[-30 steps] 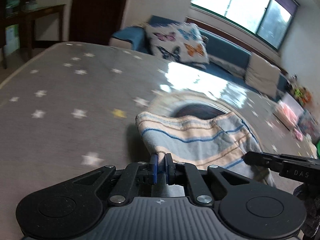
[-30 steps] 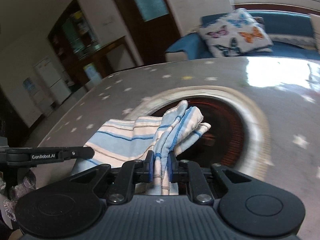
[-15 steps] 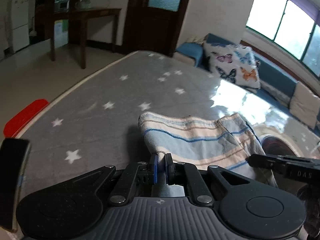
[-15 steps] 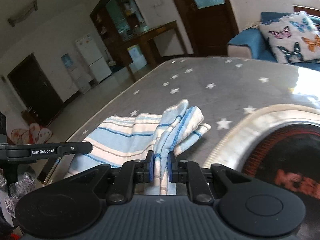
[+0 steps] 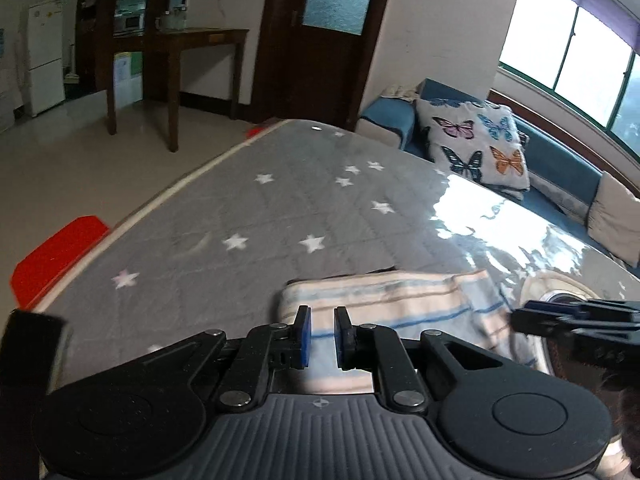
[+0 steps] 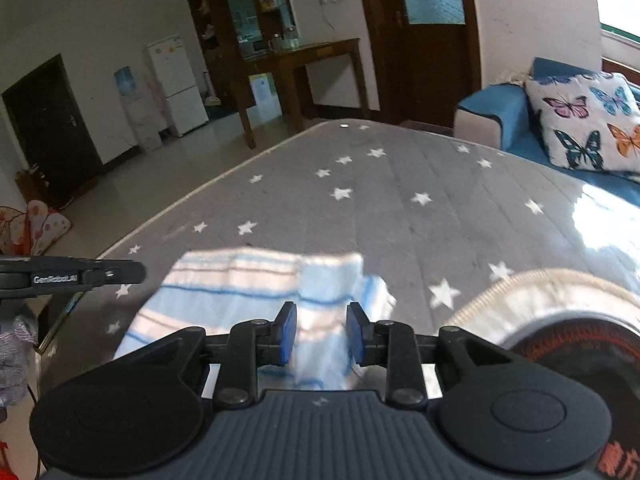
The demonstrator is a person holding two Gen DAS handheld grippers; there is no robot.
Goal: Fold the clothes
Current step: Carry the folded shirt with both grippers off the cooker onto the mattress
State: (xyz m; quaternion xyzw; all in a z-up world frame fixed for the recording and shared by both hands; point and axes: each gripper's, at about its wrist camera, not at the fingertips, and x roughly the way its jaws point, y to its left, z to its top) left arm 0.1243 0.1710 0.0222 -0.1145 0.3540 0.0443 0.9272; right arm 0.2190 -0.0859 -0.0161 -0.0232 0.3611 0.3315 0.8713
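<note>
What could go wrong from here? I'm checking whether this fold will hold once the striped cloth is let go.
1. Both the left gripper and right gripper are opening over the striped cloth; fabric between the blue pads could snag and drag the fold open when they pull back.
2. The cloth's right end looks bunched, so the fold may settle uneven.
3. It lies near the star-patterned surface's edge; a tug could slide it off.

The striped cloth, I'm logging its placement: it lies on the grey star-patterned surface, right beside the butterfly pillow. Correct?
Not beside the butterfly pillow. In the left wrist view the pillow sits on the blue sofa, well apart from the striped cloth, which does lie on the grey star-patterned surface.
</note>
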